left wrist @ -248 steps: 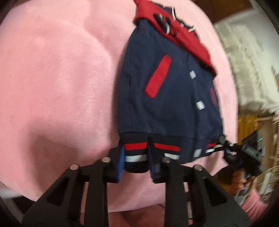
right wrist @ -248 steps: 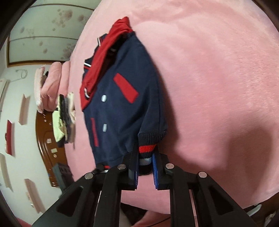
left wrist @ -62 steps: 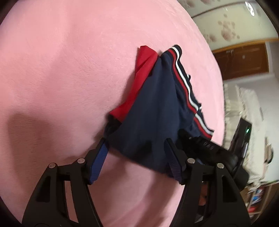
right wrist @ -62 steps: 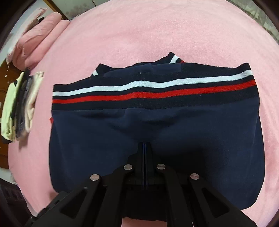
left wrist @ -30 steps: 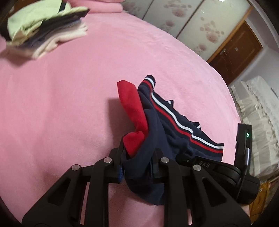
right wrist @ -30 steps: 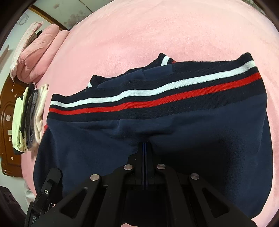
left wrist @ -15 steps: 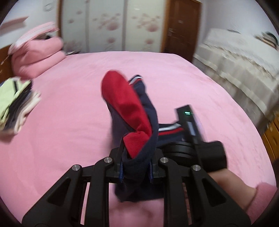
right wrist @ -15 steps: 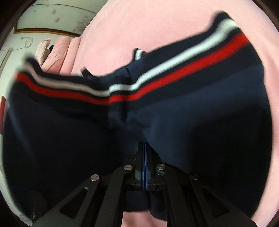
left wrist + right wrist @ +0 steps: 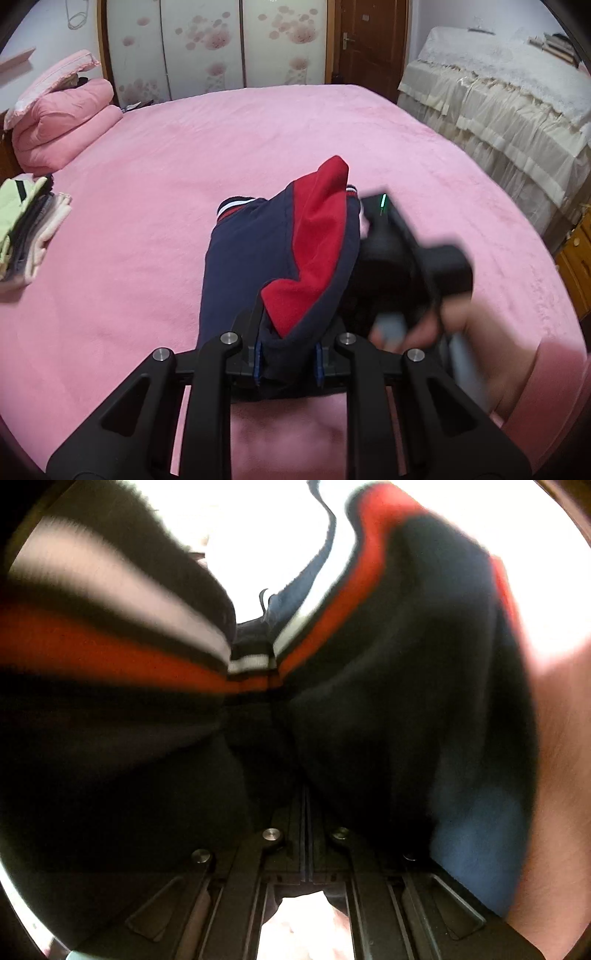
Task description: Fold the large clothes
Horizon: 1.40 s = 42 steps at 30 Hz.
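**Both grippers clamp folded jacket above pink bed**

The left gripper [image 9: 288, 360] pinches the navy-and-red jacket [image 9: 273, 258], bunched just ahead of its fingers. The right gripper [image 9: 306, 812], jaws pressed together on the same cloth, sits alongside. Beyond lies the pink bedspread [image 9: 184, 147]; folded clothes [image 9: 26, 229] are stacked far left.

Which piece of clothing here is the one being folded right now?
Look at the big pink bed. Near its front edge, a navy jacket with a red lining hangs bunched between two black grippers. Unlike the neat pile of folded clothes at the left, it is lifted and striped.
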Available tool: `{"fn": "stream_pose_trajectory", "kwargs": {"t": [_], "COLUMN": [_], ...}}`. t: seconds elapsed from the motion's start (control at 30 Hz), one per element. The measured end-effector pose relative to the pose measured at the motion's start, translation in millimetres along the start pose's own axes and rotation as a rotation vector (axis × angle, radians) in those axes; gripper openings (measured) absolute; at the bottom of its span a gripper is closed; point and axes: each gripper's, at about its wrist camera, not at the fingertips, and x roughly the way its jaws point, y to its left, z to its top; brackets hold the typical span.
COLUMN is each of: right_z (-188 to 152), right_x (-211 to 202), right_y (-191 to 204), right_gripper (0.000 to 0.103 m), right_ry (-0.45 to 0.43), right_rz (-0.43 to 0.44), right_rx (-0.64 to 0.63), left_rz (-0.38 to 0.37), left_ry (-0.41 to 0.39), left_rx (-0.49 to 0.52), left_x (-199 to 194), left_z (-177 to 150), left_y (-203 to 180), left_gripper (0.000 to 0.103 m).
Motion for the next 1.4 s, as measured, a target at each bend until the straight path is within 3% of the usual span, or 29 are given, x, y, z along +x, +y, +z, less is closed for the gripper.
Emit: {"fn": "stream_pose_trajectory", "kwargs": {"t": [0.07,0.17,0.23,0.33,0.37,0.4,0.47,0.5,0.6,0.8,0.83,0.87,0.97,1.07,1.23,1.33,1.4], "right_z": [19.6,50.0,60.5,55.0,52.9,49.1,23.6,-14.5,-37.5,-79.9,-86.6,-98.7,-115.3,-125.1,-127.7,-124.0,-124.9], "right_x": [-20.3,-61.4,-86.8,-108.5,-118.9,-128.5,-148.5,-141.7,-134.6,-84.2,-76.0,-70.4,-77.2,-92.5,-121.4,-105.6,-106.6], "right_y": [10.1,34.9,45.2,56.6,54.9,50.7,46.9,58.7,47.1,48.3,50.9,52.7,54.7,54.5,52.4,37.3,39.2], "right_gripper": [0.000,0.001,0.001,0.004,0.010,0.016,0.047,0.049,0.049,0.048,0.039,0.022,0.007,0.005,0.004,0.005,0.006], "right_ry": [-0.052,-0.145,-0.182,-0.252,-0.269,-0.275,-0.264,-0.252,-0.185,-0.070,-0.062,-0.072,-0.103,-0.122,-0.148,-0.170,-0.203], "right_rz": [-0.047,-0.210,-0.311,-0.369,-0.383,-0.368,-0.310,-0.276,-0.216,-0.294,-0.329,-0.364,-0.411,-0.396,-0.461,-0.437,-0.470], "right_rx": [-0.024,-0.120,-0.158,-0.162,-0.149,-0.127,-0.082,-0.058,-0.025,-0.123,-0.155,-0.189,-0.254,-0.250,-0.200,-0.151,-0.142], "left_rz": [0.013,-0.003,-0.052,-0.160,-0.195,-0.182,-0.183,-0.194,-0.210,-0.153,-0.135,-0.121,-0.097,-0.087,-0.090,-0.074,-0.067], "left_ry": [0.009,0.040,0.136,0.278,0.339,0.351,0.314,0.299,0.288,0.304,0.308,0.311,0.327,0.331,0.340,0.371,0.381], "left_rx": [-0.003,-0.072,-0.100,-0.074,-0.066,-0.049,-0.015,-0.006,-0.043,-0.132,-0.150,-0.172,-0.224,-0.247,-0.260,-0.216,-0.173], "left_x": [3.3,15.6,36.1,58.7,64.1,62.4,48.9,42.6,24.0,11.2,11.3,12.5,17.1,20.2,34.2,46.2,53.1], "left_z": [-0.9,-1.1,-4.0,-15.4,-21.3,-24.3,-26.9,-27.0,-24.7,-15.3,-14.3,-13.8,-13.1,-11.6,-1.6,1.1,7.9], "left_y": [-0.8,-1.8,-12.3,-31.2,-38.4,-42.6,-44.9,-43.0,-23.3,23.0,31.7,40.3,59.4,65.2,79.8,74.3,73.0], "left_gripper": [0.016,0.020,0.030,0.047,0.049,0.050,0.050,0.051,0.051,0.051,0.051,0.051,0.051,0.051,0.051,0.051,0.051]}}
